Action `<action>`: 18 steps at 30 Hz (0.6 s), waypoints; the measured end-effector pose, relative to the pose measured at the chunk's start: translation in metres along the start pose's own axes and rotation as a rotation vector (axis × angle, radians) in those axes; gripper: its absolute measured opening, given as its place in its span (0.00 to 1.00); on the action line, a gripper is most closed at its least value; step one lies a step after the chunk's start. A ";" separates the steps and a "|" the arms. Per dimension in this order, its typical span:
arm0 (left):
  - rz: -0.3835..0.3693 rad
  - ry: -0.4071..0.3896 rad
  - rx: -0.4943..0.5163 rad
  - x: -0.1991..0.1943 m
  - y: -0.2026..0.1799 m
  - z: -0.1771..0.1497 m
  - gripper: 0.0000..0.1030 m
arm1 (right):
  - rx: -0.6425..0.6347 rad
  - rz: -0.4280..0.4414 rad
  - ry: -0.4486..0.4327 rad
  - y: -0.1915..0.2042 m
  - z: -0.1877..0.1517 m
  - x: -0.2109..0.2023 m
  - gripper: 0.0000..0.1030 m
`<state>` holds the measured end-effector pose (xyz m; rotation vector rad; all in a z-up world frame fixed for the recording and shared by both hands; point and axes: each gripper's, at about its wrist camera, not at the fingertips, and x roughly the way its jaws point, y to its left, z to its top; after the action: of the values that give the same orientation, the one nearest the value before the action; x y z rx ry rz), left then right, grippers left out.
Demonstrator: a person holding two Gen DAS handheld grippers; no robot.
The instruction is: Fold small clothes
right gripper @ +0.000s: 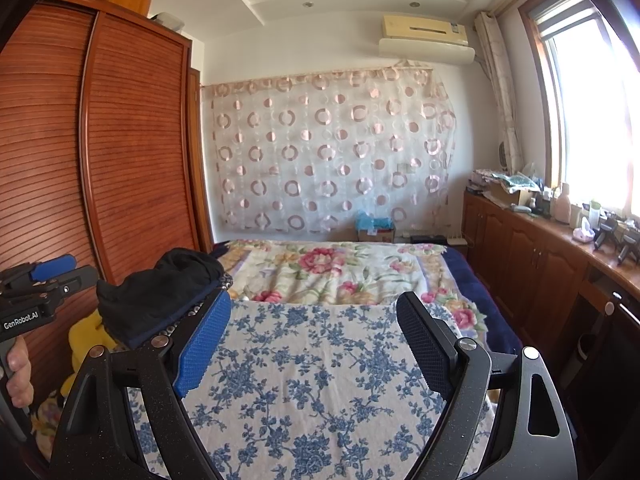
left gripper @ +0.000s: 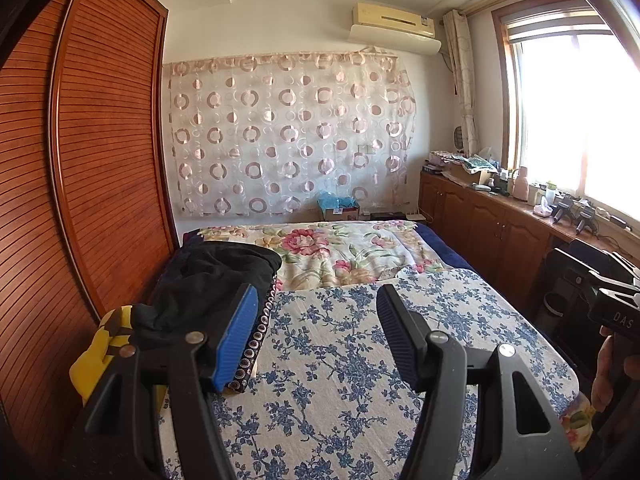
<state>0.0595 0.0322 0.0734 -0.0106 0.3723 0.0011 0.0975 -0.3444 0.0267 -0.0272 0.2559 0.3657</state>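
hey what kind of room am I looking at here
A home bedroom, most likely: a bed spread with floral covers, a tall wooden slatted wardrobe beside it, and a low wooden cabinet run under the window holding everyday clutter.

— How does the left gripper (left gripper: 316, 316) stand?

— Jaws apart, nothing between the blue pads (left gripper: 236, 336), pointing slightly downward. In the right wrist view its body shows at the left edge, with the person's left hand (right gripper: 18, 376) wrapped round the handle.

— And the right gripper (right gripper: 314, 332)?

— Jaws spread wider, nothing held, tilted a little down as well. From the left wrist view its black body sits at the right edge, the right hand (left gripper: 612, 376) gripping below it.
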 end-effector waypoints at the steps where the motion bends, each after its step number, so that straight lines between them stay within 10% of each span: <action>1: -0.001 0.000 0.000 0.000 -0.001 0.000 0.60 | -0.001 0.001 0.000 0.000 0.000 0.000 0.84; 18: -0.003 0.002 -0.001 -0.001 0.001 0.003 0.60 | 0.001 -0.005 -0.006 0.000 0.000 -0.002 0.84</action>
<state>0.0593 0.0331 0.0764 -0.0119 0.3742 -0.0014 0.0958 -0.3454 0.0270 -0.0261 0.2504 0.3611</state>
